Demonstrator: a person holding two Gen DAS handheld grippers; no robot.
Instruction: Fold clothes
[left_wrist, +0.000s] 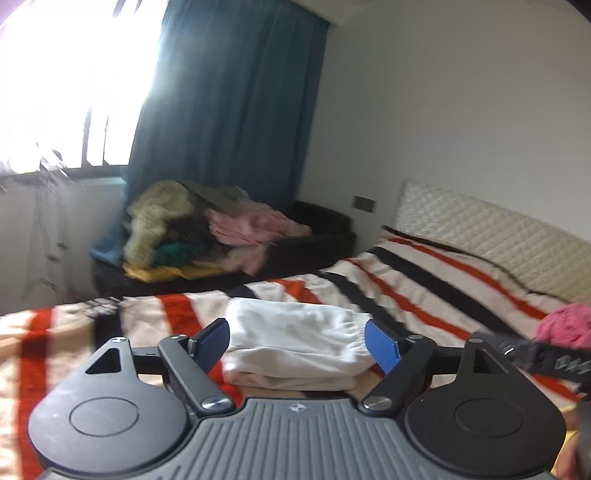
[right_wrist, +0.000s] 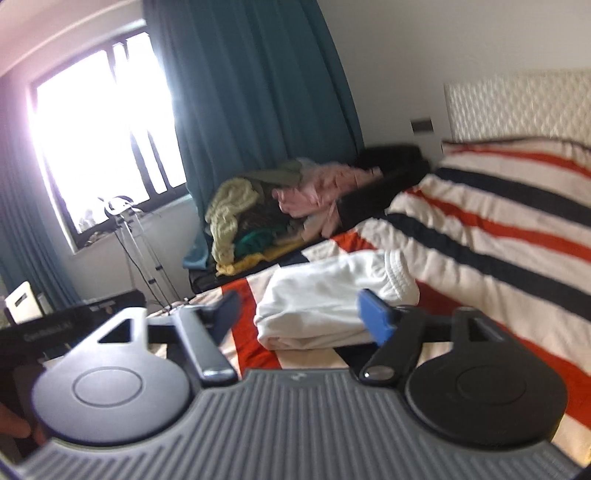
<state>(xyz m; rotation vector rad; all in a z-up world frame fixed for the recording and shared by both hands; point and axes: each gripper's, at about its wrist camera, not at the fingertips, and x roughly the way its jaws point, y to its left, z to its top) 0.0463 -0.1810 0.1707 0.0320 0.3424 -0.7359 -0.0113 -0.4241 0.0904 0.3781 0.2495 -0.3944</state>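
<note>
1. Striped bedspread (left_wrist: 424, 291) is seen across the lower and right frame.
2. Unfolded clothes pile (left_wrist: 192, 229) is seen centre-left, under the teal curtain (left_wrist: 229, 96).
3. Folded white garment (left_wrist: 295, 347) is laid on the bedspread, lower centre.
4. Left gripper (left_wrist: 301, 345) and right gripper (right_wrist: 303, 314): fingers spread wide, nothing clamped.

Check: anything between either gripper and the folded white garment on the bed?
Nothing visible. Left gripper and right gripper are open and empty; the white garment lies unobstructed on the striped blanket.
</note>
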